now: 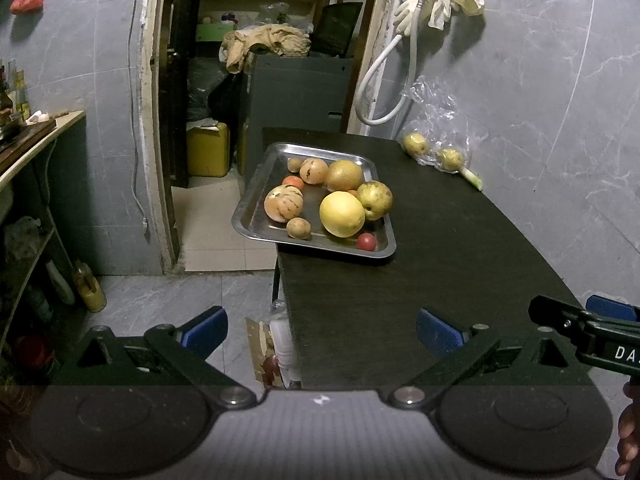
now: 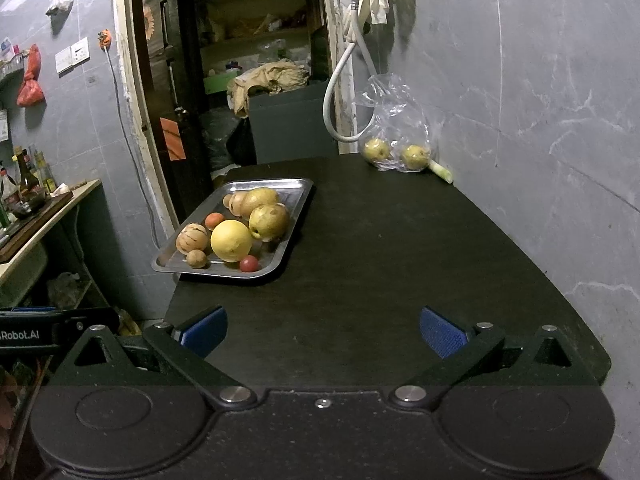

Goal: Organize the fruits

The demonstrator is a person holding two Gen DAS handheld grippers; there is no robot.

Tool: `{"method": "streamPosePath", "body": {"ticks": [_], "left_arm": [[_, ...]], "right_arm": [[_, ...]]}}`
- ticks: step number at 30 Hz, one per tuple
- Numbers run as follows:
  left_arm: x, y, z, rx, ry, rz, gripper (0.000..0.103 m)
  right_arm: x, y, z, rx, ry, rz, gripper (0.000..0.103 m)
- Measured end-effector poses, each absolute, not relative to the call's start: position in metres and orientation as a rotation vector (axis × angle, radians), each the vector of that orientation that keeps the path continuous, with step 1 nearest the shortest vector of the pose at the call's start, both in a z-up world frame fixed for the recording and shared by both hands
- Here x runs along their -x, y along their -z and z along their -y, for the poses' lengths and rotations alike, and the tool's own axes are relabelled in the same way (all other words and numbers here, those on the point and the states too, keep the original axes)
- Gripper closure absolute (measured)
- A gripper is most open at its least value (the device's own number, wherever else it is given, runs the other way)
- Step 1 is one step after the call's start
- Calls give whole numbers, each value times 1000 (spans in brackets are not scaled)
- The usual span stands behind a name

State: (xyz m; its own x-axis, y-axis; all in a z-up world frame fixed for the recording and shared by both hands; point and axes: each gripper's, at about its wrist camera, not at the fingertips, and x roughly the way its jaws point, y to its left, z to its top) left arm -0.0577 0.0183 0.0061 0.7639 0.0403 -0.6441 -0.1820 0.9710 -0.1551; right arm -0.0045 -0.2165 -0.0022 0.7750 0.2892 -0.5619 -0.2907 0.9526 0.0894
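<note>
Grey tiled walls, dark black table (image 1: pixel 420 264). Left wrist: shiny steel tray (image 1: pixel 256 196) overhangs the table's far-left edge, piled with a big yellow round fruit (image 1: pixel 342 214), a striped tan fruit (image 1: pixel 283 203) and a small red one (image 1: pixel 366 241). My left gripper (image 1: pixel 320 330) is spread apart, empty. Right wrist: my right gripper (image 2: pixel 323 330) is parted, empty; clear plastic bag (image 2: pixel 394 120) with two yellow-green fruits by the wall. "Robot.AI" reads on the other tool.

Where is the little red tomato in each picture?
Left wrist view: the red tomato sits right of centre, at the metal tray's near right corner.
Right wrist view: the tomato is left of centre, by the tray's near edge.
Shared landmark: the big yellow fruit beside it.
</note>
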Motion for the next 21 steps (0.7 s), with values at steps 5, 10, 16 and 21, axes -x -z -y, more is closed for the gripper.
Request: {"method": "streamPosePath", "body": {"ticks": [5,10,16,21], "left_arm": [[58,-6,-18,214,-122,-690,0],[56,-6,-13,206,-112,-685,0],[52,-9,-4,197,-75,-664,0],[48,-11,0,187,-84,-661,0]], "right_arm": [[4,3,217,3,-313,-612,1],[1,3,217,3,-312,-616,1],[-3,4,217,14,-311,-615,1],[-3,3,217,25,-306,-615,1]]}}
